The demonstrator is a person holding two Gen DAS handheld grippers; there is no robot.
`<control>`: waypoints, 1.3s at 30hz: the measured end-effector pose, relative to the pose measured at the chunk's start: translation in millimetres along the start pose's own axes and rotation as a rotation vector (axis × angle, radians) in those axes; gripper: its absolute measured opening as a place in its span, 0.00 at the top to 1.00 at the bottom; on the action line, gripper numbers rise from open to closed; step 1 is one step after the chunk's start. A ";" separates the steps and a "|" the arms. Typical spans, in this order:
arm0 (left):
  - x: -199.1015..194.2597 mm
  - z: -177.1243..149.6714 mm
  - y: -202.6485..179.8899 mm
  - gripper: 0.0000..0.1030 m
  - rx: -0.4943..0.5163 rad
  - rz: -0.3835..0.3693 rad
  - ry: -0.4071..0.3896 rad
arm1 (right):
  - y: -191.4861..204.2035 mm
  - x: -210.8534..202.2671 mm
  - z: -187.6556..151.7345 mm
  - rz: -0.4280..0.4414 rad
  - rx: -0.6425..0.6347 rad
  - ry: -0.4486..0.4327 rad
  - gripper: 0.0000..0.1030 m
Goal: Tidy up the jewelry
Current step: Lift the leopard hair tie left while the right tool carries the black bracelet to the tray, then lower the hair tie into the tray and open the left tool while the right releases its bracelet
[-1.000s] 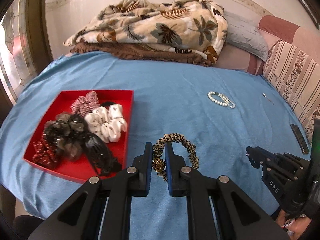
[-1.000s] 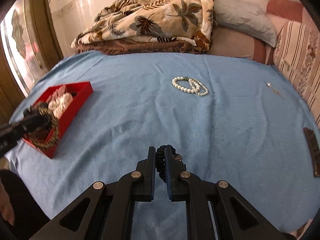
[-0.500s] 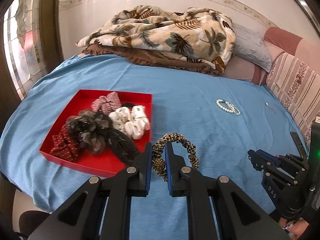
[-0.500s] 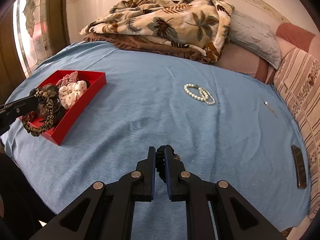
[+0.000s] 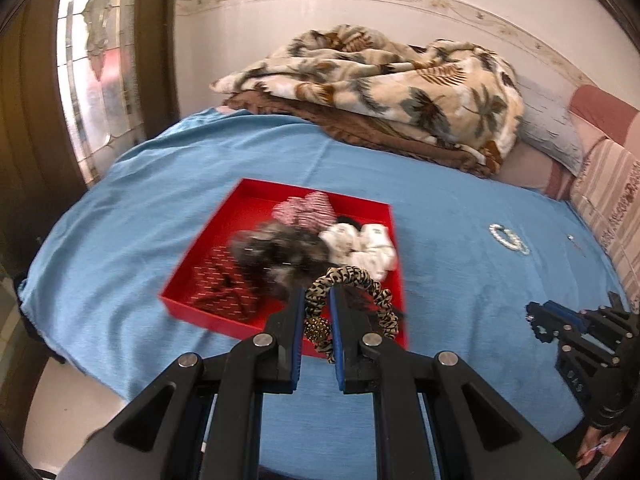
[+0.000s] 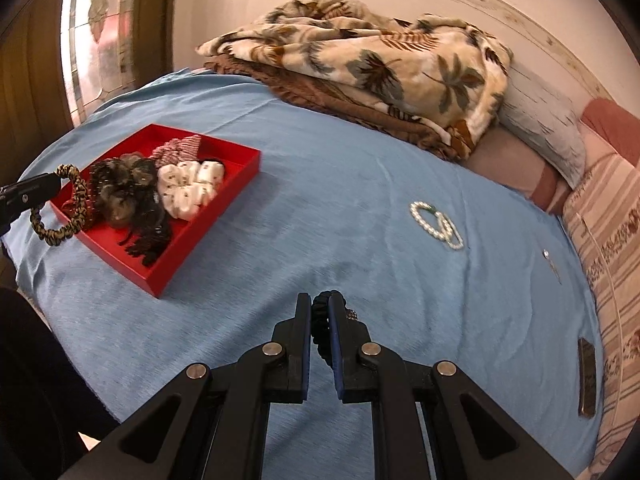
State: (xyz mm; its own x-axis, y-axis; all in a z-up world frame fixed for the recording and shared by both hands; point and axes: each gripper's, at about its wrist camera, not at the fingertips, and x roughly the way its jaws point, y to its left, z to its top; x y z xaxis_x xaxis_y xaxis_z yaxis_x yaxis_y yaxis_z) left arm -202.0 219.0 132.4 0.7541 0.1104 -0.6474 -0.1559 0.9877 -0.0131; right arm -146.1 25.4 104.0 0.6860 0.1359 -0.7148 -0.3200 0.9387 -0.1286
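Jewelry here means hair ties and beads: the left claw (image 5: 317,312) is closed on a leopard-print scrunchie (image 5: 352,300), pinching one side of the loop between its blue-lined fingers while the rest hangs free to the right, held up over the near edge of the red tray (image 5: 256,200). In the right wrist view the same scrunchie (image 6: 64,204) hangs at the tray's (image 6: 224,208) near-left corner. Inside the tray lie a white scrunchie (image 5: 360,244), a red-and-white striped one (image 5: 308,210), a fuzzy dark grey one (image 5: 276,252) that is blurred in the left view, a red patterned piece (image 5: 218,284), and a black fringed item (image 6: 150,236). The right claw (image 6: 320,320) is clamped on a dark scrunchie (image 6: 320,330), possibly with a small sparkly charm beside it, though that part is too hidden to be sure; it is held low over the blue bedspread (image 6: 340,184), well apart from the tray. Farther out on the bedspread rests a pearl bracelet (image 6: 436,220), then a small silver pin (image 6: 552,262) and a dark flat bar (image 6: 587,376) near the striped cushion (image 6: 612,264). A leaf-print blanket (image 6: 380,60) is heaped at the head of the bed.
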 end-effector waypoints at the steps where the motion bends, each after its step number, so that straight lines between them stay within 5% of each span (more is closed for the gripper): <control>1: 0.2 1.0 6.7 0.88 -0.002 0.013 -0.002 | 4.0 -0.5 2.9 0.007 -0.008 -0.002 0.90; 16: 36.7 75.4 76.8 0.88 -0.117 0.024 -0.009 | 55.0 -1.5 53.5 0.228 -0.046 -0.063 0.90; 30: 145.2 112.5 75.1 0.88 -0.055 0.029 0.086 | 101.6 16.8 83.4 0.452 -0.034 -0.074 0.90; 39: 188.9 120.7 82.0 0.88 -0.049 -0.016 0.146 | 148.5 49.1 92.4 0.507 -0.077 -0.021 0.90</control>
State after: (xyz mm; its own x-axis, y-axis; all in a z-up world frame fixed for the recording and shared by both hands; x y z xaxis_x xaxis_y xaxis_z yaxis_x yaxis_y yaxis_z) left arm 4.7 334.2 101.0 0.6563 0.0738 -0.7509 -0.1782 0.9822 -0.0592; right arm -99.6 200.7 113.4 0.4451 0.5749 -0.6865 -0.6623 0.7274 0.1797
